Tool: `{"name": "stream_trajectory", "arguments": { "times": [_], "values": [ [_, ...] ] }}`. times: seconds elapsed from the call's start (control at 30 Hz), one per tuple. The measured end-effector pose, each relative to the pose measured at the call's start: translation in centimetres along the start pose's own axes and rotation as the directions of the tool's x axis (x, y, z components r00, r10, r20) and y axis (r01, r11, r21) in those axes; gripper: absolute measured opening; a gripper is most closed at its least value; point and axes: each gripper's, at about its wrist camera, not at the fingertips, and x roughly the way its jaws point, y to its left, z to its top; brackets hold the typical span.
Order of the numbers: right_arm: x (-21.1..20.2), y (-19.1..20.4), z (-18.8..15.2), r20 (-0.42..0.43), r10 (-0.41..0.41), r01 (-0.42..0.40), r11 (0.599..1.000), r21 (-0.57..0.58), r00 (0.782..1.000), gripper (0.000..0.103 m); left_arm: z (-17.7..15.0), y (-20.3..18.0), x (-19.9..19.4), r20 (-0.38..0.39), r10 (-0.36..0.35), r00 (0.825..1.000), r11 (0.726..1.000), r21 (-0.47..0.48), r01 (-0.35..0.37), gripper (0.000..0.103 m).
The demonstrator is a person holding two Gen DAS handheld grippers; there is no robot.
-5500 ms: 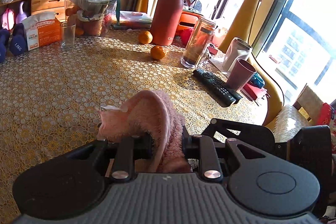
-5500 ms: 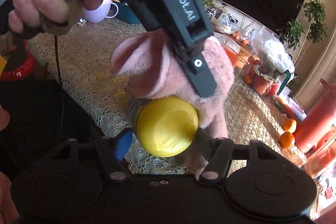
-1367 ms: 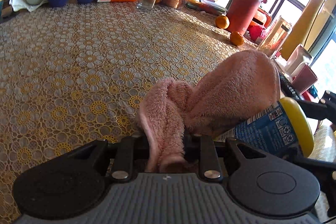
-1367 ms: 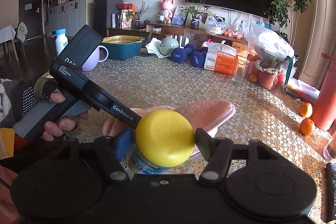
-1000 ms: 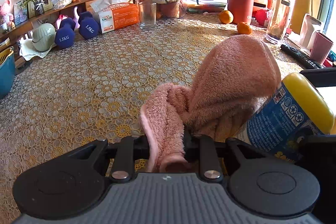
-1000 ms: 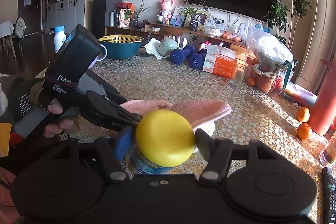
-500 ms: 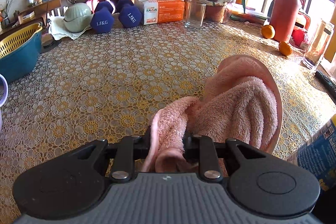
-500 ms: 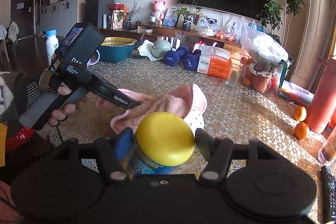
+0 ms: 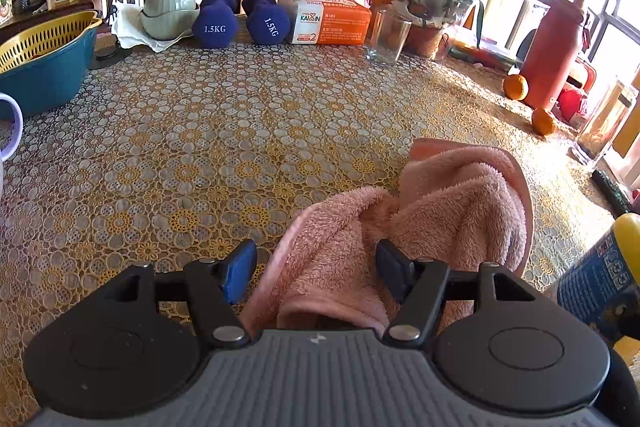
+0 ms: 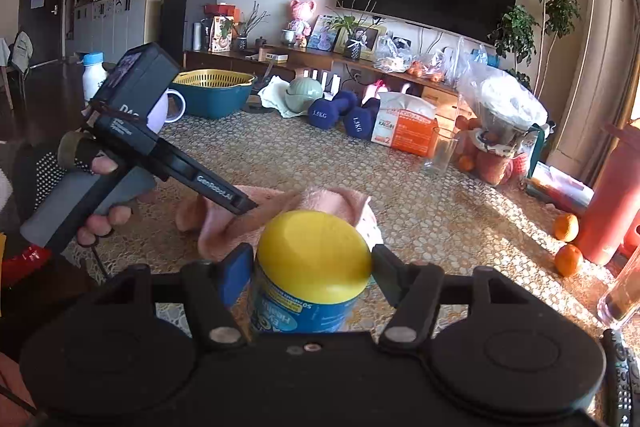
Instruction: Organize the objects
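The left gripper (image 9: pixel 316 271) is seen with its jaws parted, and they have just been opening: the fluffy pink slipper (image 9: pixel 420 227) lies between them on the desk (image 9: pixel 200 147), which is covered by a yellow floral lace cloth, but the pads are not pressed on it. The blue pad stands clear of the slipper's left edge; whether the black pad on the right touches the plush cannot be told. In the right wrist view the left gripper (image 10: pixel 250 205) is seen from the side, held in a gloved hand (image 10: pixel 92 187), with its tip over the heel end of the slipper (image 10: pixel 320 203).

The right gripper (image 10: pixel 312 275) is closed on a round blue jar with a yellow lid (image 10: pixel 312 259), the jaws pressing on either side of it just below the lid. The jar is carried tilted, just in front of the slipper and near the front edge of the desk; in the left wrist view it appears at the right border (image 9: pixel 600 271).

Along the far side of the desk a teal basin with a yellow strainer insert (image 9: pixel 44 67), a pale green bowl on a white cloth (image 9: pixel 168 11), two dark blue dumbbells (image 9: pixel 240 19), an orange and white tissue box (image 9: pixel 328 15) and an empty clear glass (image 9: pixel 388 35) are lined up. Further right a tall red bottle (image 9: pixel 556 47) is stood with two oranges (image 9: pixel 544 121) near it.
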Motion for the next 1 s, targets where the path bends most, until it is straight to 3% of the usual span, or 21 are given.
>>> {"name": "stream_trajectory", "arguments": {
  "times": [0.27, 0.53, 1.0],
  "values": [
    [1.6, -1.8, -0.5, -0.018, -0.126, 0.126, 0.992, 0.022, 0.992, 0.064, 0.2, -0.8, -2.3, 0.065, -0.013, 0.998, 1.000, 0.008, 0.012, 0.076],
    [1.7, -2.0, -0.5, -0.021, -0.127, 0.128, 0.991, 0.033, 0.992, 0.064, -0.1, -2.9, -4.0, 0.092, -0.031, 0.995, 0.998, 0.051, 0.026, 0.078],
    [-1.9, -3.1, -0.7, 0.046, -0.032, 0.020, 0.969, 0.245, 0.998, 0.072, -1.9, -6.7, -7.7, 0.124, -0.068, 0.990, 0.992, 0.115, 0.053, 0.083]
  ]
}}
